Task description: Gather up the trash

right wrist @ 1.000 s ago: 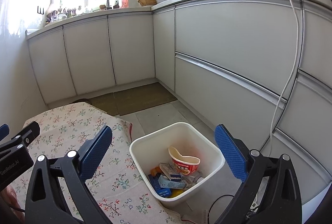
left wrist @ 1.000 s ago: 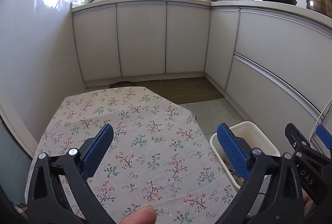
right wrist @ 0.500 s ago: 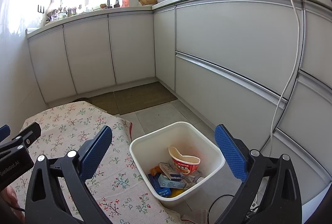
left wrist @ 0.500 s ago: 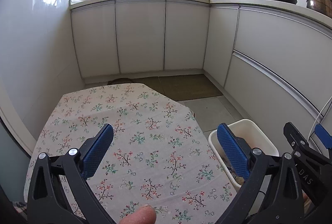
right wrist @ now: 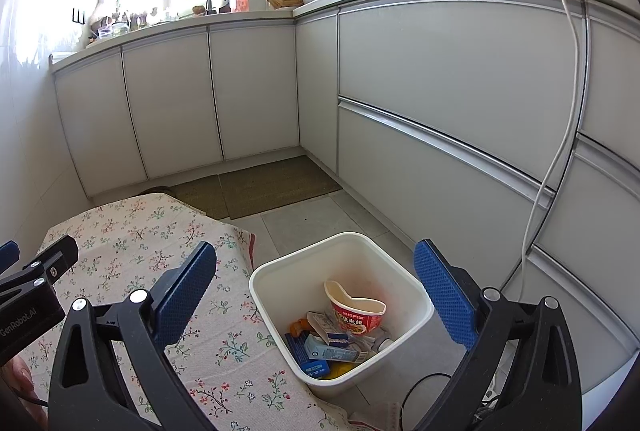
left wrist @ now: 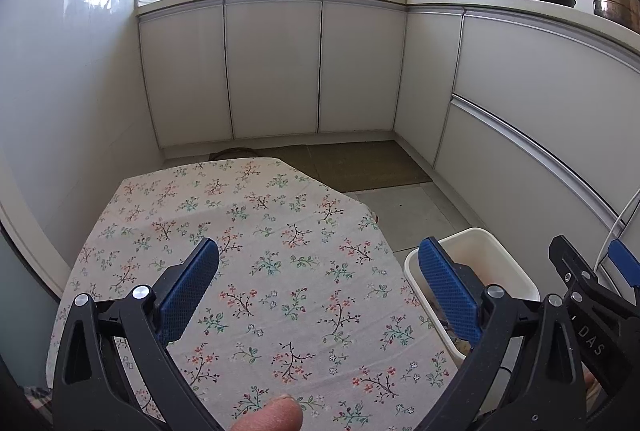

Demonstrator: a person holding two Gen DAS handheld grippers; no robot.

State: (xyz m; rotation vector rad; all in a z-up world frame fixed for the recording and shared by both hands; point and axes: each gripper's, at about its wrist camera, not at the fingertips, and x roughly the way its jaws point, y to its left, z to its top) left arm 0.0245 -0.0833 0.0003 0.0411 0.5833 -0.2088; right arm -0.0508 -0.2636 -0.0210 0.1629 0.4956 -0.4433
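Beside the table's (left wrist: 280, 271) right edge, on the floor, I see the white square plastic bin (right wrist: 416, 295) holding a red noodle cup (right wrist: 354, 313) and cartons; left gripper (left wrist: 316, 289) and right gripper (right wrist: 316, 287) both gape wide, empty.

1. Two grippers were in view: the left gripper (left wrist: 318, 281) and the right gripper (right wrist: 316, 285), each with two blue pads spread wide with nothing between them.
2. One white bin (right wrist: 404, 271) stood on the floor.
3. One red noodle cup (right wrist: 356, 313) lay in the bin, with several cartons and wrappers too jumbled to count.
4. One floral tablecloth (left wrist: 256, 231) covered one table.
5. Two floor mats (right wrist: 276, 185) lay side by side.
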